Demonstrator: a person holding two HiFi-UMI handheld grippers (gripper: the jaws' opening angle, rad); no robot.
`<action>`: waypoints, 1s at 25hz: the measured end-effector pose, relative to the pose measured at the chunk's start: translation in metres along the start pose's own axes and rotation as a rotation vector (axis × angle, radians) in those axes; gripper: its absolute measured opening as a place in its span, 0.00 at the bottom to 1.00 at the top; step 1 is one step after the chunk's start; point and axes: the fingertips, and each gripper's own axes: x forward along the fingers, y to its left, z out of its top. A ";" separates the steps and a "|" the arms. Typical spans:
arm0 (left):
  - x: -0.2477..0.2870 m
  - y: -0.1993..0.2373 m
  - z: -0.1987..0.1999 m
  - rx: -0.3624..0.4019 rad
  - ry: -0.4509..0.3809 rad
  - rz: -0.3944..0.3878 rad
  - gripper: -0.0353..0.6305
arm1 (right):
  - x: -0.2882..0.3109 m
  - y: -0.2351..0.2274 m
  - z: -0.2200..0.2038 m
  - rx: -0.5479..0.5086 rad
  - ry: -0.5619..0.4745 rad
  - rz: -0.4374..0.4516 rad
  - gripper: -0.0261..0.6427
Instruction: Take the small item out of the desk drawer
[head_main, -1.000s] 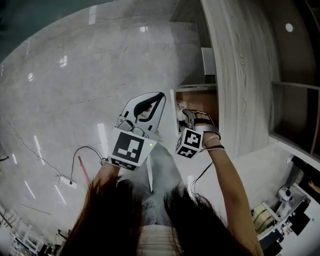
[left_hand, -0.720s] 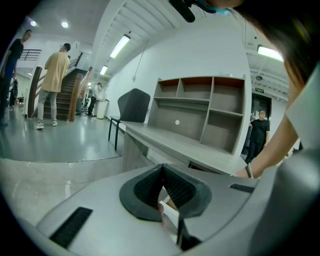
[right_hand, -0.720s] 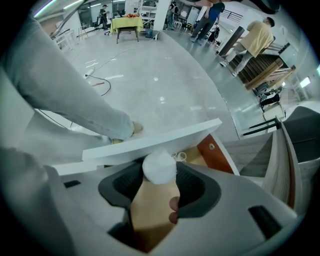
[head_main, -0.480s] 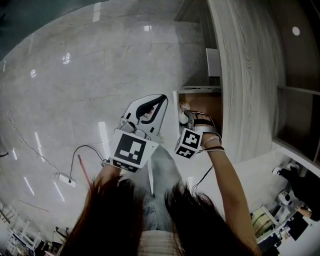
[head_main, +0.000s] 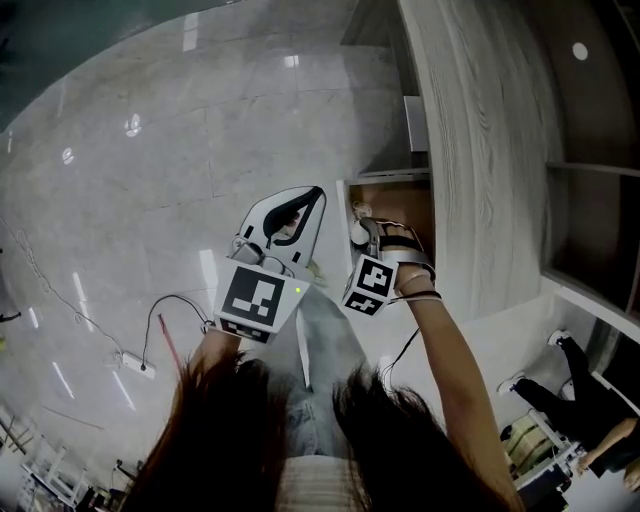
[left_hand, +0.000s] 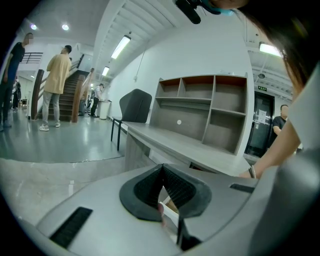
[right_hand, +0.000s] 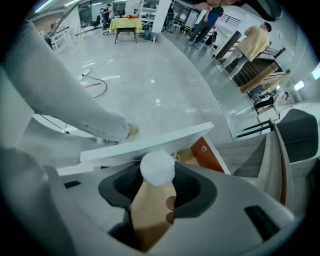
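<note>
1. Barely shifted since the earlier frame: note right claw (right_hand: 158, 176) still poised over the open drawer (head_main: 400, 205).
2. Confirm right claw clamped on white fluffy ball (right_hand: 157, 166), pinched at the jaw tips just above the drawer front (right_hand: 145, 145).
3. Note left claw (left_hand: 162, 175) closed together, empty, beside the drawer.
4. Expect slippage if grip loosens on soft fluff; likely to drop back inside.
5. Avoid brushing the drawer front during withdrawal; likely to dislodge the ball.

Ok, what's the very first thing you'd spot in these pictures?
A fluffy white ball pinched in the jaws of the right gripper, right in the middle of the right gripper view. Just behind it is the open drawer, with a white front and a wooden inside. The left gripper hangs nearby, its jaws together.
</note>
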 end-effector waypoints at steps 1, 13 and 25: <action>0.000 -0.001 0.001 0.001 0.000 0.002 0.08 | -0.002 -0.002 0.000 0.006 -0.004 -0.006 0.33; -0.011 -0.019 0.024 0.026 -0.011 0.034 0.08 | -0.032 -0.006 0.008 0.036 -0.079 -0.037 0.33; -0.031 -0.038 0.045 0.031 -0.028 0.089 0.08 | -0.073 -0.017 0.005 0.104 -0.152 -0.101 0.33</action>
